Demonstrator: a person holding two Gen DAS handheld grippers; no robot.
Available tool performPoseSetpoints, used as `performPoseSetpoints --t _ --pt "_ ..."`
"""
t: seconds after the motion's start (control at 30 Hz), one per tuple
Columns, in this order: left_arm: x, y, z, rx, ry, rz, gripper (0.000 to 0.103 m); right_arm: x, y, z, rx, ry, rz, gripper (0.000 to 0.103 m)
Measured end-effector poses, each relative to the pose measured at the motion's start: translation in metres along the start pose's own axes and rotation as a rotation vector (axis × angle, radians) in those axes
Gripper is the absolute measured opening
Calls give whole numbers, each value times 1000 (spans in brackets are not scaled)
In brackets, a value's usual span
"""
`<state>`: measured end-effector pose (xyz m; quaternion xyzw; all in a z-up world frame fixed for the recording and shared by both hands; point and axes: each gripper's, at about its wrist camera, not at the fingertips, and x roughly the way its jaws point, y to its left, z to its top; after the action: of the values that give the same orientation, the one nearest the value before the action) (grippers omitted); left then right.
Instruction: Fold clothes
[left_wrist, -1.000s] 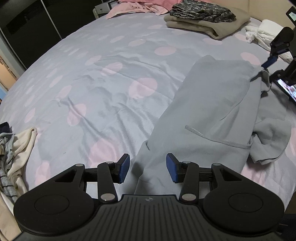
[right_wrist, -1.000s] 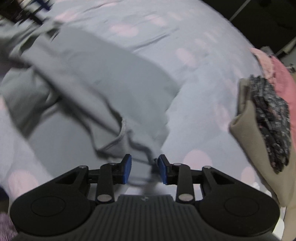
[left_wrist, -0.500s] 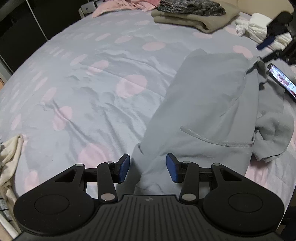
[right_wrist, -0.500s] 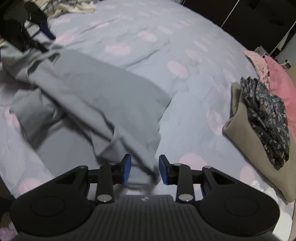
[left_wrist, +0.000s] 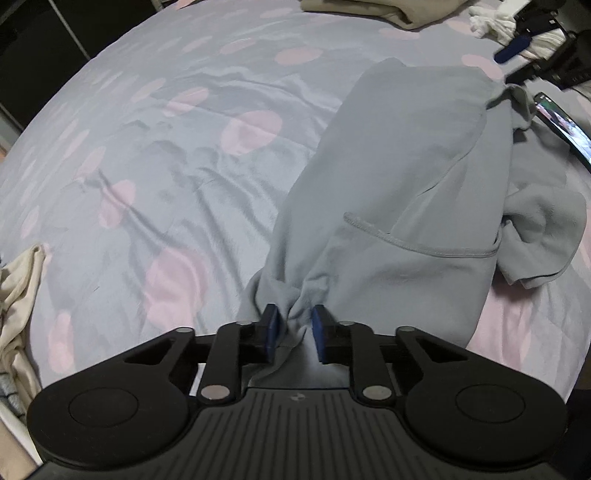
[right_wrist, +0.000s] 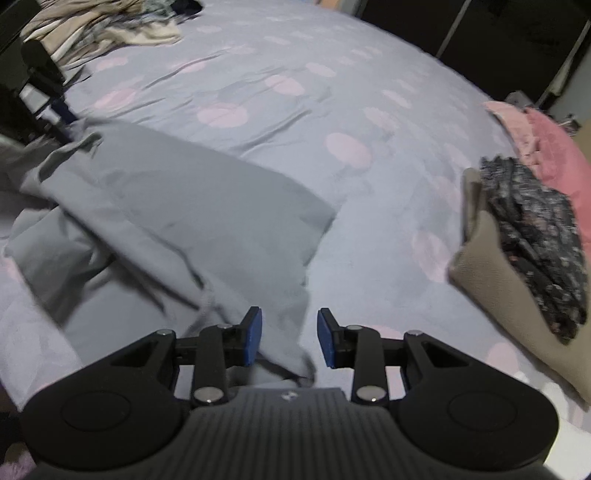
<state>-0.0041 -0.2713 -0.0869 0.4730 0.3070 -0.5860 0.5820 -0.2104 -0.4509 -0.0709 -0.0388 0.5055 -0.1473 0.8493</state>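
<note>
Grey garment bunched in closing left gripper — phone left-view only

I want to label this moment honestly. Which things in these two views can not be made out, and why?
- Left wrist view: the gray garment edge below the closing left hand-held gripper is hidden by its body.
- Left wrist view: the phone is cut by the right edge; its screen is too small to read.
- Right wrist view: whether the right hand-held gripper pinches the cloth is unclear; motion blur.
- Right wrist view: the folded stack is cut by the edge.
</note>
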Motion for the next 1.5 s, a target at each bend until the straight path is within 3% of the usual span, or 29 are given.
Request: performPoseSetpoints --t 0.33,1.0,1.23,1.37,1.5 --pt "3 -3 0 8 7 16 15 -10 25 -3 -137 -55 56 31" --pt "4 -2 0 5 1 19 15 4 41 -12 -281 22 56 29" --pt "1 -3 0 -5 -4 26 13 10 40 -7 -273 16 18 7" --pt "-9 2 1 -44 -27 21 5 2 34 -4 -231 -7 12 5" --pt "-28 12 -1 -108 -72 13 5 -11 27 2 -180 -55 -25 5"
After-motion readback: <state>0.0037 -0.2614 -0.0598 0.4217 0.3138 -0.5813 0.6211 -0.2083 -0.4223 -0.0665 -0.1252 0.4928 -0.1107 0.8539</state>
